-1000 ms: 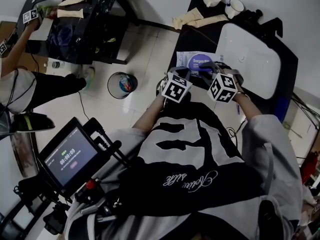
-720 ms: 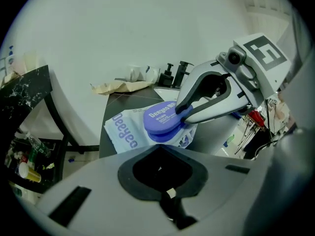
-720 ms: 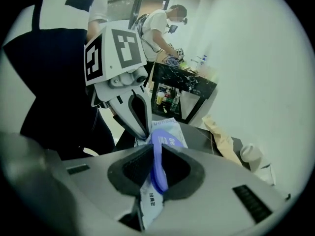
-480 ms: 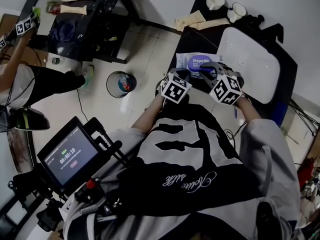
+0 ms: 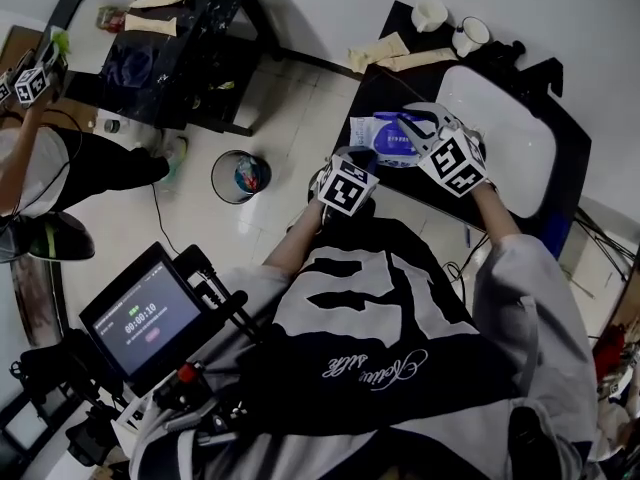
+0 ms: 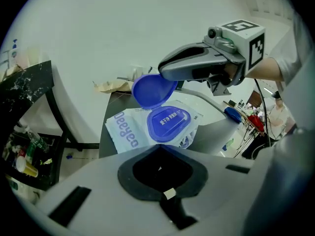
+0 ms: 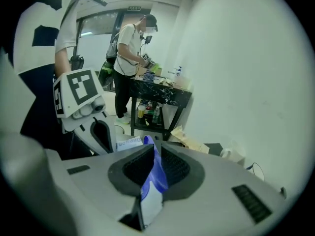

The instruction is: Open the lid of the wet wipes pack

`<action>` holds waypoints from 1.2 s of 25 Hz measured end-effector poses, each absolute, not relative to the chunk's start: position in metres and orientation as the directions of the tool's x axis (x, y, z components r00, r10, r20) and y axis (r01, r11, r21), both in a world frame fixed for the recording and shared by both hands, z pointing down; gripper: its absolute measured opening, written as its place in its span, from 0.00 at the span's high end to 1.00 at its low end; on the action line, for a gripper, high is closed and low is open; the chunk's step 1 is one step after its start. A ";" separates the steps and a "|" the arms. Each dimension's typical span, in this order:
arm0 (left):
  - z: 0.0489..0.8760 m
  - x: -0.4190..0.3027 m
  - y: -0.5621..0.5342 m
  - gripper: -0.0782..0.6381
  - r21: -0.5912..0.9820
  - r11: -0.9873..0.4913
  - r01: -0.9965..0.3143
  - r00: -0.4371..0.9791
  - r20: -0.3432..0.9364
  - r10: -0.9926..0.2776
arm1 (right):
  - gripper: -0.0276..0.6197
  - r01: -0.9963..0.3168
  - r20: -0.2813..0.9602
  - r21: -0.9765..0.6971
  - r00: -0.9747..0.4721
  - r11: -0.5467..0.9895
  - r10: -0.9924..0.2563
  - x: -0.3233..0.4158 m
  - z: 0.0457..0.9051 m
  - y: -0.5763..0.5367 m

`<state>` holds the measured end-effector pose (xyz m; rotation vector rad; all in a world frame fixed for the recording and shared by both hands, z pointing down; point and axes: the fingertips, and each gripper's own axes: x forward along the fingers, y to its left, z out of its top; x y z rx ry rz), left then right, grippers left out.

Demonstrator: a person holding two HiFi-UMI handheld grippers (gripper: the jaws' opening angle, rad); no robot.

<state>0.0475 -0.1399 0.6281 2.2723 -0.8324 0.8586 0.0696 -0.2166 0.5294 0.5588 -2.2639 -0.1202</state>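
1. The matt black worktop [image 5: 378,92] is carrying the task's thing near its front left part, beside a glossy white rounded basin [image 5: 505,138].
2. The soft white plastic-film wet wipes pack with blue lettering [image 6: 123,132] is being seen as a crinkled, pillow-shaped pouch. It is lying just beyond the tips of the left gripper.
3. The grey moulded left gripper [image 6: 158,149] is being kept closed at the pack's near edge. Nothing is plainly being shown between its jaws, and whether a sliver of film is being pinched cannot be told.
4. The grey moulded right gripper [image 7: 151,157] is being clamped on the lid, with blue plastic and a white strip being squeezed between its ribbed dark jaw pads.
5. The smooth, rigid blue oval plastic lid [image 6: 151,90] is being held tilted up off the pack, hinged at its far side, with its hollow underside being turned toward the left gripper.
6. The raised blue oval frame [image 6: 170,123] on the pack is being left uncovered, and small pale print is being shown inside it.
7. The task is being judged nearly complete, the lid being already unlatched and lifted. Only swinging it fully back and releasing it are being judged as remaining.
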 end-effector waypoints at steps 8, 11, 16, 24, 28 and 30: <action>0.630 0.045 -0.144 0.89 0.284 -0.638 -0.715 0.598 0.722 -0.349 | 0.90 -0.414 0.710 0.261 -0.530 0.872 -0.464 0.070 0.549 -0.267; 0.631 0.044 -0.145 0.89 0.283 -0.634 -0.719 0.594 0.724 -0.351 | 0.90 -0.451 0.729 0.231 -0.507 0.862 -0.461 0.072 0.565 -0.281; 0.634 0.042 -0.145 0.89 0.289 -0.624 -0.726 0.592 0.724 -0.355 | 0.96 -0.476 0.783 0.212 -0.439 0.853 -0.440 0.077 0.597 -0.290; 0.626 0.037 -0.143 0.89 0.322 -0.600 -0.732 0.596 0.729 -0.337 | 0.96 -0.609 0.792 0.121 -0.417 0.784 -0.446 0.112 0.615 -0.280; 0.618 0.040 -0.140 0.89 0.420 -0.536 -0.732 0.642 0.690 -0.335 | 0.96 -0.688 0.745 0.064 -0.449 0.723 -0.494 0.124 0.588 -0.273; 0.612 0.040 -0.138 0.89 0.494 -0.478 -0.726 0.672 0.657 -0.341 | 0.96 -0.716 0.710 0.051 -0.465 0.697 -0.530 0.126 0.572 -0.265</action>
